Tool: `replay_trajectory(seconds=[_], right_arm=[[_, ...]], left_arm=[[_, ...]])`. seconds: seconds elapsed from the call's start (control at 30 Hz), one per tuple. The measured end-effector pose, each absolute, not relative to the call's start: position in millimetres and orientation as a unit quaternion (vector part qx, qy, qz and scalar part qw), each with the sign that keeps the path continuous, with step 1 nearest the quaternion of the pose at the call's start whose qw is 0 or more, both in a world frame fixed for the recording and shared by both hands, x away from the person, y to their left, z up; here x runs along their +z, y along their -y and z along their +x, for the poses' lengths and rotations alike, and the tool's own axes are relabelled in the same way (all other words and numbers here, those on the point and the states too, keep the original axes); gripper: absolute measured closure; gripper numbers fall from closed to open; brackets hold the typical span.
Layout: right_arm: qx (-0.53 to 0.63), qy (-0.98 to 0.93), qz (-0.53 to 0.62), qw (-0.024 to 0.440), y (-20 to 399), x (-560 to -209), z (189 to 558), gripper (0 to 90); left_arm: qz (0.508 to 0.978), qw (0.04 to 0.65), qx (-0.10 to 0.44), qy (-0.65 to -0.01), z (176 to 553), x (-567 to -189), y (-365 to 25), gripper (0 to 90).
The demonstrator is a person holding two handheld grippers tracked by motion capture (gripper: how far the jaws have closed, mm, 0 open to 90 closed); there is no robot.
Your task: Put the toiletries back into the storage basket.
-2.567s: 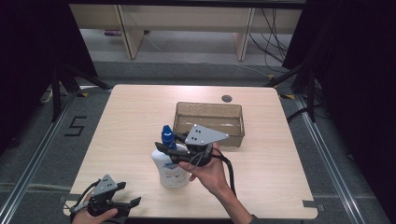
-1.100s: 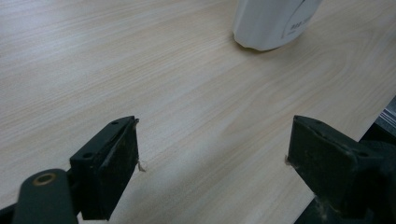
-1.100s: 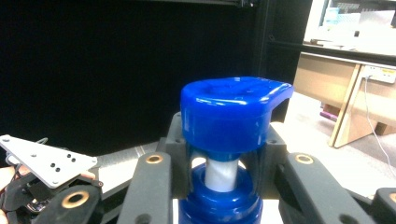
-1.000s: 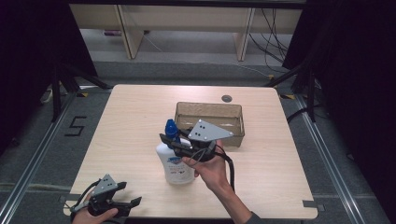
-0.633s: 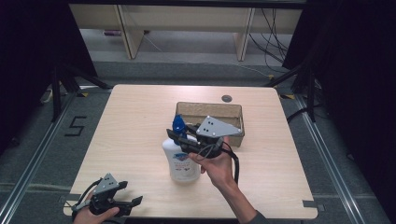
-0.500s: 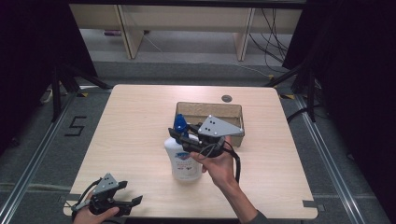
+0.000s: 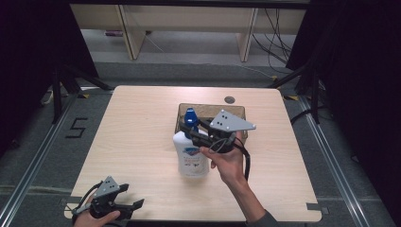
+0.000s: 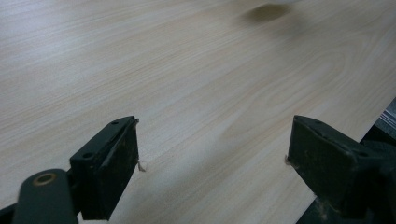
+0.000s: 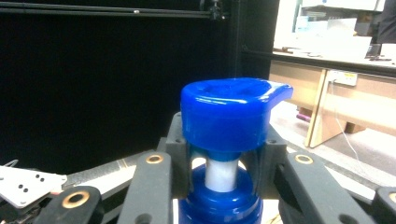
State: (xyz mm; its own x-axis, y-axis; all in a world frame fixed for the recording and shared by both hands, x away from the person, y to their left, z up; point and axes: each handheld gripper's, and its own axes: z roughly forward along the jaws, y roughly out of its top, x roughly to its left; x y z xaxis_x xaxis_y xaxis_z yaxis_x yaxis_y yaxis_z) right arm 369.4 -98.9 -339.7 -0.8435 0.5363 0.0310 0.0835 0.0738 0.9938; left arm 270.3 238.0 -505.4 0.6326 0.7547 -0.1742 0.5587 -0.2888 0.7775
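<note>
Glossy plastic, matt wood

The pump cap (image 9: 227,114) gleams, smooth blue plastic, the bottle (image 7: 190,153) white and shiny; the table (image 8: 196,79) shows pale matt woodgrain, the left gripper (image 8: 212,161) wears dull black pads.

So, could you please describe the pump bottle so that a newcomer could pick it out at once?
Start at the light wooden table and find the brown bin toward its far side. Just in front of it is the bottle, white with a blue pump top, its neck gripped by the right tongs. Nothing else there is white and blue.
</note>
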Motion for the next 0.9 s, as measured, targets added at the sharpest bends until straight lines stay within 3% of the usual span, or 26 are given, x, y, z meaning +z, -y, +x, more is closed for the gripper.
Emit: replay_trajectory(seconds=[0.23,0.9], right_arm=[[0.639,-0.705,0.230,0.203,111.9,-334.8,377.2,66.0],[0.640,-0.689,0.255,0.226,136.1,-313.3,389.6,66.1]], left_arm=[[0.786,0.440,0.113,-0.419,269.2,-506.3,-237.6,15.7],[0.787,0.439,0.112,-0.420,268.8,-505.6,-238.2,15.7]])
